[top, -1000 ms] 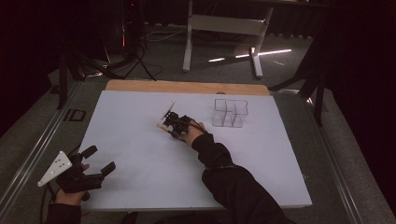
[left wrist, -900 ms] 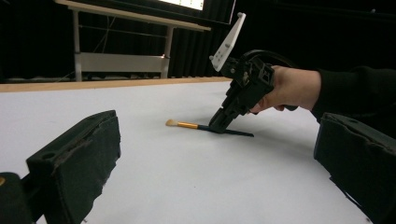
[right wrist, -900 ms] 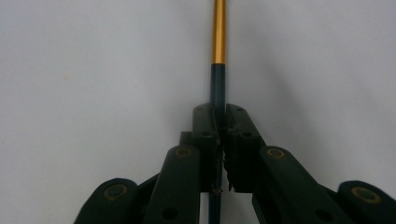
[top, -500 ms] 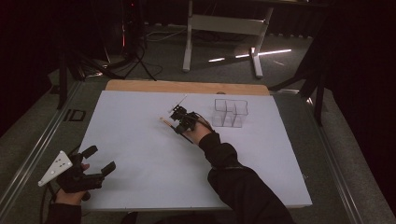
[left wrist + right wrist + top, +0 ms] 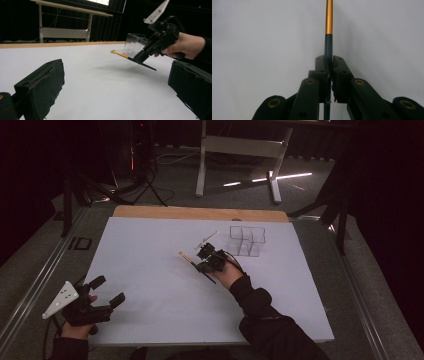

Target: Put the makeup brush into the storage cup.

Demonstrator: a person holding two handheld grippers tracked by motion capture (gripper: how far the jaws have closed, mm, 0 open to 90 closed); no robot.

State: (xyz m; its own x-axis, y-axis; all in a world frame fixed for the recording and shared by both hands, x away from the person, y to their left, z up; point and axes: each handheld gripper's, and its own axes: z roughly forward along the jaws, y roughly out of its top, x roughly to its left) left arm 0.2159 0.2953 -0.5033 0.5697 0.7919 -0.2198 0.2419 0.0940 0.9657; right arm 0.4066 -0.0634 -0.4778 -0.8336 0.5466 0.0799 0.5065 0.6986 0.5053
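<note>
A thin brush [image 5: 190, 261] with a dark handle, gold ferrule and pale tip hangs a little above the white tabletop [image 5: 150, 270], near its middle. My right gripper [image 5: 202, 265] is shut on its handle. In the right gripper view the jaws [image 5: 330, 65] pinch the dark handle, and the gold part of the brush [image 5: 329, 25] points away. In the left gripper view, the brush [image 5: 122, 55] and right gripper [image 5: 140, 56] cast a shadow on the table. My left gripper [image 5: 109, 290] rests open at the near left corner, with nothing between its wide jaws [image 5: 113, 87].
A clear plastic organiser [image 5: 246, 240] with several compartments stands just behind and right of the right gripper, also seen as the clear organiser [image 5: 133, 43]. A wooden strip [image 5: 200, 213] borders the table's far edge. Beyond it stands a white desk frame [image 5: 240, 145].
The right gripper has moved to the right and a little up with the brush, nearer the clear organiser. The left gripper has stayed put.
</note>
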